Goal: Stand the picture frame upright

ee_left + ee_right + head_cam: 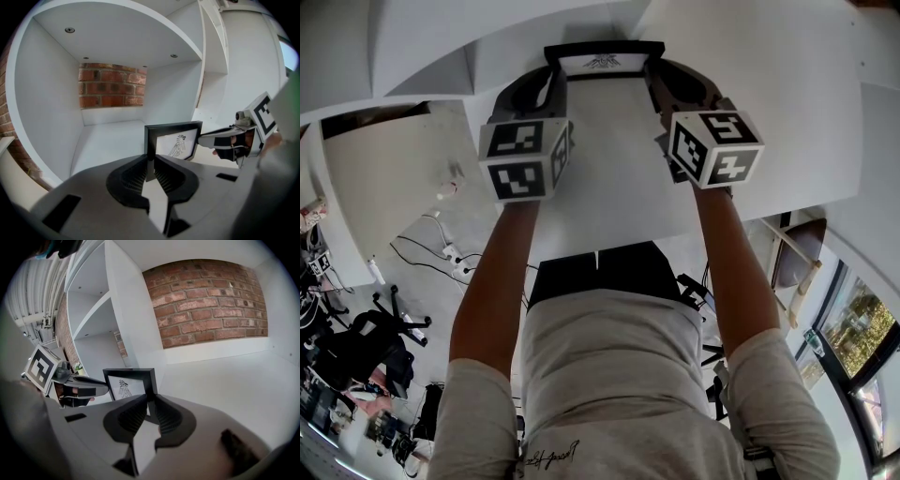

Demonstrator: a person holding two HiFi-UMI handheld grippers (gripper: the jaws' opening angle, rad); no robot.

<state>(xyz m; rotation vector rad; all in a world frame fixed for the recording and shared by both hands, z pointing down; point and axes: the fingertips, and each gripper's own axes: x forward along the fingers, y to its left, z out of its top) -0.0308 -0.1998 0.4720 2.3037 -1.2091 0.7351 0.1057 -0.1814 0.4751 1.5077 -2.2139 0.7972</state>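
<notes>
A black picture frame [603, 58] with a line drawing stands upright on the white shelf [609, 187], held between my two grippers. In the left gripper view the left gripper [151, 162] is shut on the frame's [174, 139] left edge, and the right gripper [206, 139] meets its right edge. In the right gripper view the right gripper [151, 401] is shut on the frame's [127, 382] right edge, with the left gripper [104, 389] at the far side. From the head view the left gripper [555, 77] and right gripper [654, 77] flank the frame.
White shelf walls enclose the compartment, with a brick wall [111, 86] behind and a partition [133, 319] beside the frame. Office chairs [366, 342] and cables [441, 248] lie on the floor at lower left. A window [862, 328] is at lower right.
</notes>
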